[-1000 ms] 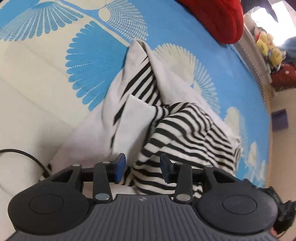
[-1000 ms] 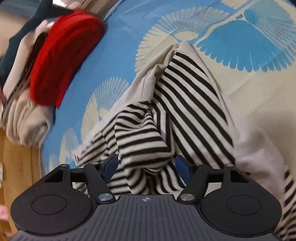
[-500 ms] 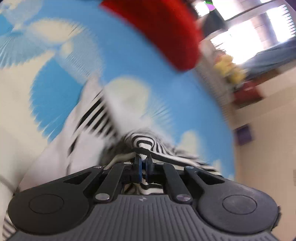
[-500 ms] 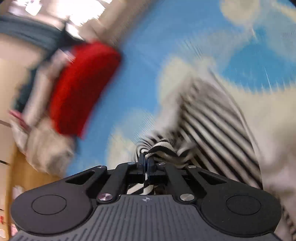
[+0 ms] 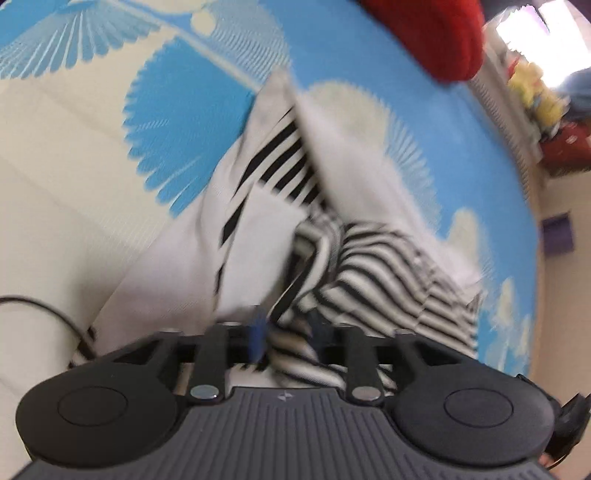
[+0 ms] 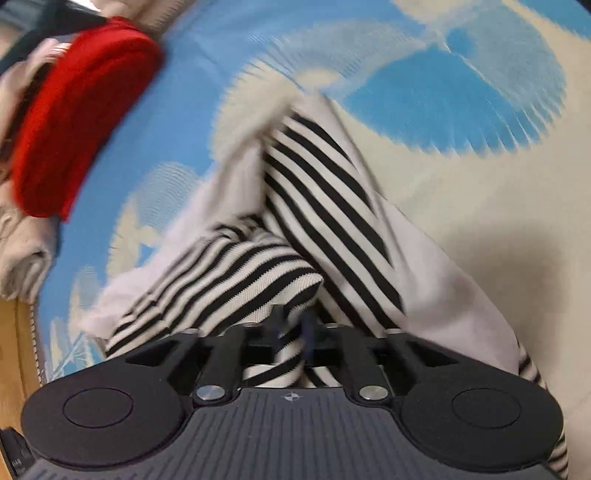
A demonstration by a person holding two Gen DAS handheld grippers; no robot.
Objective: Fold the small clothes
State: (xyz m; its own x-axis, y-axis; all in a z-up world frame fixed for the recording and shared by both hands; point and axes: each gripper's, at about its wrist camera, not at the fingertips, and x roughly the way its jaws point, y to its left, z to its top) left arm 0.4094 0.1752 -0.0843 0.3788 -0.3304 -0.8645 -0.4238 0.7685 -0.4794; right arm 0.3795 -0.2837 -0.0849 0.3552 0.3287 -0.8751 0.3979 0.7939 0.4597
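Note:
A small black-and-white striped garment [image 5: 369, 266] with plain white panels lies bunched on a blue and cream patterned mat [image 5: 184, 110]. My left gripper [image 5: 288, 332] stands partly open with striped cloth lying between its blurred fingers. In the right wrist view the same garment [image 6: 314, 192] runs away from me. My right gripper [image 6: 291, 332] is slightly open, with a striped fold between its fingers. Both views are motion-blurred.
A red knitted item [image 5: 436, 33] lies at the far edge of the mat and also shows in the right wrist view [image 6: 77, 110]. A beige cloth pile [image 6: 18, 251] lies at the left. A black cable [image 5: 44, 314] crosses the mat. Toys [image 5: 535, 92] sit beyond the mat.
Both grippers were shut on the striped cloth and lifted half a second ago. Now both have come back down near the mat and their jaws have parted.

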